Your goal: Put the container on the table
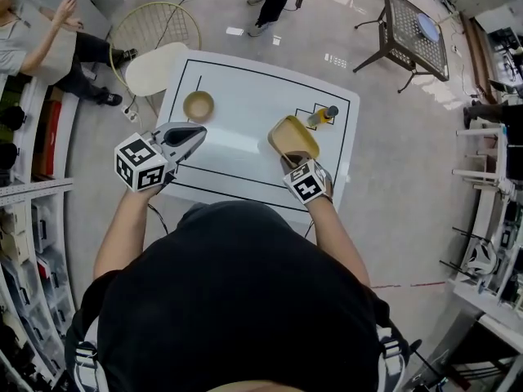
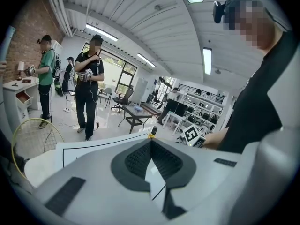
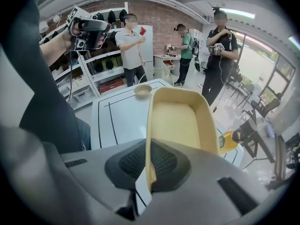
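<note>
Right tool — tight on container

In the head view, the near edge of the bench is covered by the person's shoulders. In the right gripper view, the bottle is half hidden behind the container.

Other objects in the scene
Small round tan bowl and yellow-filled, dark-capped bottle sit well apart; black mesh-topped metal stand beyond.

Left gripper held nearly level, jaws together and empty, right gripper tilted steeply down, jaws clamped on container wall
</note>
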Tool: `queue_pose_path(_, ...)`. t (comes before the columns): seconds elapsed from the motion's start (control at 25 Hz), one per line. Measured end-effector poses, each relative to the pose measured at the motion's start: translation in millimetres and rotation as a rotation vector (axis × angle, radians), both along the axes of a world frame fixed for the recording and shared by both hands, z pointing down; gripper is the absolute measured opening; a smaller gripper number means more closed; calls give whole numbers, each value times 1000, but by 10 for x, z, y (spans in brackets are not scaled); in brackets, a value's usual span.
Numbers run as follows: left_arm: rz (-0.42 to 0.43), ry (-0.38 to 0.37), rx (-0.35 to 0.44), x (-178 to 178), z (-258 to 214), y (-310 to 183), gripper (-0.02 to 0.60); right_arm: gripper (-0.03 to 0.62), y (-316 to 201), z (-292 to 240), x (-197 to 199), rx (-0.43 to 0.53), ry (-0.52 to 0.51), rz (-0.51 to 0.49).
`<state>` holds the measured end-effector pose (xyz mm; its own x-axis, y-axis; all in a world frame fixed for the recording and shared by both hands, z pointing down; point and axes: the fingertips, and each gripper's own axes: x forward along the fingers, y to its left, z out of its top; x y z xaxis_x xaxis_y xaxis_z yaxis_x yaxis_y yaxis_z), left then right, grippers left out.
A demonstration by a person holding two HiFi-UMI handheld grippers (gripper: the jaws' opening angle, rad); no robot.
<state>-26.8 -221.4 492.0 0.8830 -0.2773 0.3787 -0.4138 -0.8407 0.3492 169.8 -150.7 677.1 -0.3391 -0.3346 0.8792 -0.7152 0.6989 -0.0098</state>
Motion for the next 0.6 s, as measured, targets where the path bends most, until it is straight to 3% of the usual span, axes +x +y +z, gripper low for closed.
queue_pose_path(0.6,-9,-13,-50,-79,216,-159,6,9,-103,428,-108,-84,27,-34)
